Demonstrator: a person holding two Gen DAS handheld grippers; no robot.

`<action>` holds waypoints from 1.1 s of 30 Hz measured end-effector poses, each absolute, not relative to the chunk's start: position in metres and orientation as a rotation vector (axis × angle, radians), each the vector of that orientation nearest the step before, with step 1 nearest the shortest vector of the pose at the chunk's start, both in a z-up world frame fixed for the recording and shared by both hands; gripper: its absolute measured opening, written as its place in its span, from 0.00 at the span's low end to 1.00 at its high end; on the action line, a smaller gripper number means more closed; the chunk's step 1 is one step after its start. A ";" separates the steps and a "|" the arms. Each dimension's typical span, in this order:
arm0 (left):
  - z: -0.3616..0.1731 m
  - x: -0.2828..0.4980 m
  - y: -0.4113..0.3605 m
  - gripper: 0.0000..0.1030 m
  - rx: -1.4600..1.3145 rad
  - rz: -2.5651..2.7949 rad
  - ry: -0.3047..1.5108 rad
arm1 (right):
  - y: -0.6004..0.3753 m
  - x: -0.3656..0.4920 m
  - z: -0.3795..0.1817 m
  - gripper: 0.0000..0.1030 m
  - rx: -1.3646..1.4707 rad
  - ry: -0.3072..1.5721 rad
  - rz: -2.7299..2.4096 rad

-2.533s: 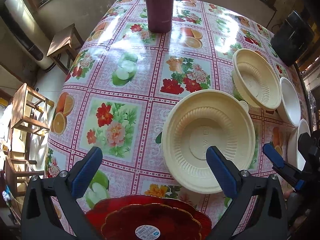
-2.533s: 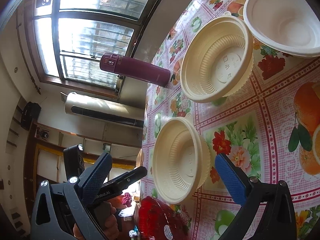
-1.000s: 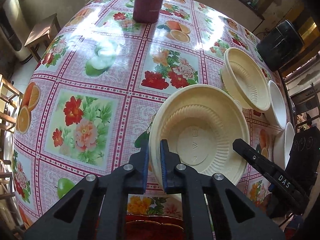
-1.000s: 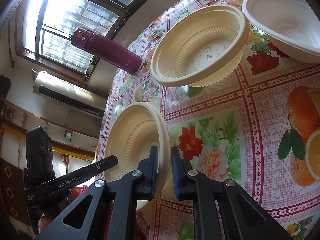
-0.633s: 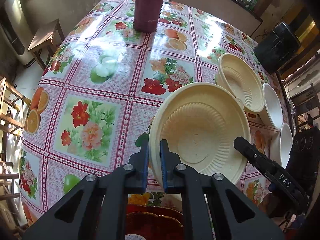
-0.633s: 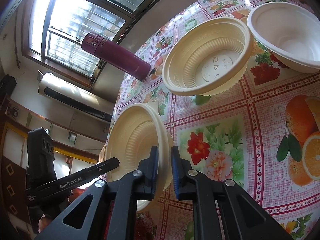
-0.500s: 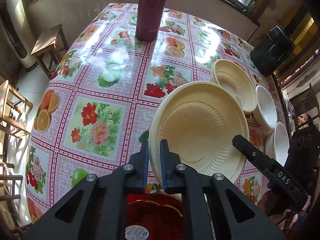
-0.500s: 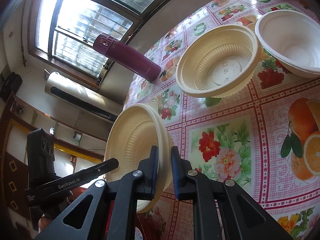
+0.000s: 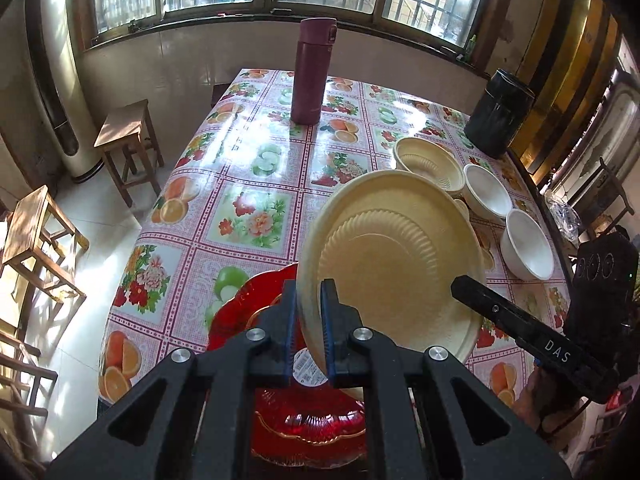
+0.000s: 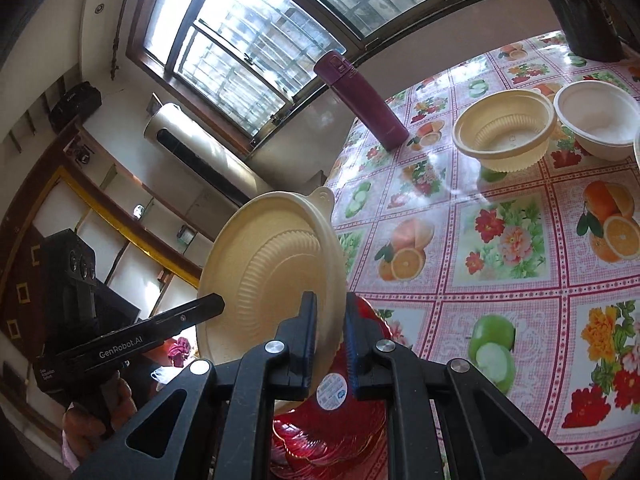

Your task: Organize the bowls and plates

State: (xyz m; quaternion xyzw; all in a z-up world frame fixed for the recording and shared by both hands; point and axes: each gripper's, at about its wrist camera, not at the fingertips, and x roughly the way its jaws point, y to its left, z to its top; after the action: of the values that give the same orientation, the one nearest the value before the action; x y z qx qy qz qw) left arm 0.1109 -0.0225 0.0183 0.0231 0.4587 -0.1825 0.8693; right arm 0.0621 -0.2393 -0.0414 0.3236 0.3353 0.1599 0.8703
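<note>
Left gripper (image 9: 309, 322): clamped on cream ribbed bowl's (image 9: 394, 264) near rim.
Right gripper (image 10: 329, 334): pinching the opposite rim.
Bowl: tilted, lifted above red plate (image 9: 240, 312).
Grippers: angled downward.

The cream plate (image 9: 394, 264) hides part of the red plate (image 9: 240, 316) at lower centre in the left wrist view, and the left tongs (image 9: 308, 320) cover more of it. The sticker (image 10: 331, 391) on the red plate is too small to read. At the right wrist view's right edge, a white bowl (image 10: 596, 120) is cut off.
</note>
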 end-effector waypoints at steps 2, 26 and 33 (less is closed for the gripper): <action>0.010 0.097 -0.016 0.09 0.063 -0.379 0.958 | -0.228 0.051 -0.046 0.14 0.656 0.727 0.333; -0.065 0.075 0.045 0.49 -0.133 -0.327 0.998 | -0.142 0.026 -0.083 0.46 0.226 0.804 0.194; -0.027 0.047 0.042 0.81 -0.170 -0.367 0.801 | -0.156 0.001 -0.054 0.71 0.175 0.664 0.233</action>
State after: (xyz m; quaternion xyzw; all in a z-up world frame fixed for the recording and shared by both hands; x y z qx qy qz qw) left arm 0.0467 0.0418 -0.0270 -0.0821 0.3874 -0.1775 0.9010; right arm 0.0014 -0.1560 -0.0543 0.0855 0.3248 0.1137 0.9350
